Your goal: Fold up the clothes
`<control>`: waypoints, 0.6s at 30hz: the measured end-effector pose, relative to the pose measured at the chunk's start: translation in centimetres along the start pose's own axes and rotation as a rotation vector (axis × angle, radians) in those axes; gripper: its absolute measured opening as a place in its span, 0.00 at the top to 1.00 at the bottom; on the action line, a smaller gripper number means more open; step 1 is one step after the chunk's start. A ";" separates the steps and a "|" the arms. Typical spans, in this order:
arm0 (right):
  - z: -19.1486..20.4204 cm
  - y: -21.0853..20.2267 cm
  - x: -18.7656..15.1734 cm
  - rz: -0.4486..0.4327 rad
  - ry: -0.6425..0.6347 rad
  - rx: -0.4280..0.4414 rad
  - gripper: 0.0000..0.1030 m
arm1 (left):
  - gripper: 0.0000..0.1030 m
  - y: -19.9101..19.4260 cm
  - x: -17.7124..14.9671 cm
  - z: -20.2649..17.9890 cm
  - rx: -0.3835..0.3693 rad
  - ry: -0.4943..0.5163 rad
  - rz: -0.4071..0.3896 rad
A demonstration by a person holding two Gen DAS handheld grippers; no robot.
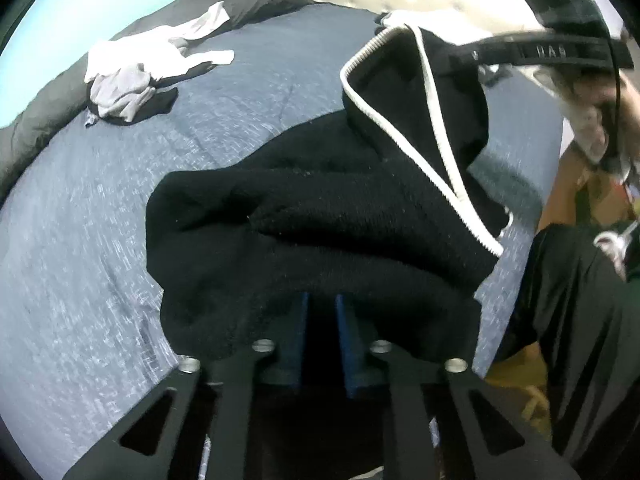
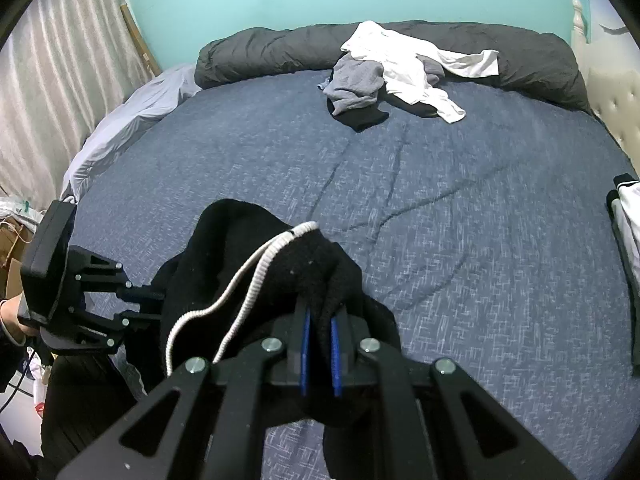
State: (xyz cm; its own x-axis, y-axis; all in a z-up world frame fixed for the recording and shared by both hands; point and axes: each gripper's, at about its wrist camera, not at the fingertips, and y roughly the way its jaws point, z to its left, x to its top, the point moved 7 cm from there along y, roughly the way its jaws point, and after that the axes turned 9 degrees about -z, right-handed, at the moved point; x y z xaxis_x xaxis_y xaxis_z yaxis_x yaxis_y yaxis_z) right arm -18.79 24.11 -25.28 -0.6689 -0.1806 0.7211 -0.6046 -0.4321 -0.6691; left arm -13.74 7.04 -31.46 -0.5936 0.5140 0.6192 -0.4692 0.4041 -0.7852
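A black fleece jacket (image 1: pixel 320 220) with a white zipper (image 1: pixel 440 132) hangs bunched over the near edge of the blue bedspread (image 2: pixel 440 200). My left gripper (image 1: pixel 325 300) is shut on a thick fold of it, and the cloth hides the fingertips. In the right wrist view, my right gripper (image 2: pixel 320 320) is shut on another fold of the jacket (image 2: pixel 224 264) beside the zipper (image 2: pixel 256 276). The left gripper (image 2: pixel 156 304) reaches into the cloth from the left there. In the left wrist view, the right gripper (image 1: pixel 472 53) holds the jacket's raised part at upper right.
A pile of white, grey and black clothes (image 2: pixel 400 68) lies at the bed's far side against a rolled dark grey duvet (image 2: pixel 280 48). A cream tufted headboard (image 2: pixel 616 96) stands on the right, where a black-and-white garment (image 2: pixel 628 232) also lies, and a curtain (image 2: pixel 48 100) on the left.
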 end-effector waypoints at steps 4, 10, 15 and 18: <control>-0.1 0.0 -0.1 0.001 0.004 -0.001 0.92 | 1.00 -0.1 0.0 0.3 -0.003 -0.010 -0.006; -0.3 0.1 -0.3 0.004 0.014 0.002 0.92 | 0.84 -0.6 0.0 0.0 0.009 0.030 -0.006; -0.5 0.2 -0.7 0.007 0.027 0.004 0.92 | 0.32 0.0 -0.4 0.0 0.053 0.076 0.004; -0.6 0.3 -0.8 0.011 0.028 0.003 0.92 | 0.32 0.8 -0.5 0.5 0.085 0.073 0.009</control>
State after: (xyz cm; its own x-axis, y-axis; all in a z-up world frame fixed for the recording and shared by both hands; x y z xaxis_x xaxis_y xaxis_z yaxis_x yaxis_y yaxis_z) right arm -18.66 24.69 -26.16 -0.6871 -0.1607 0.7086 -0.5961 -0.4330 -0.6762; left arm -14.15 6.71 -32.39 -0.5505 0.5719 0.6082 -0.5198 0.3352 -0.7858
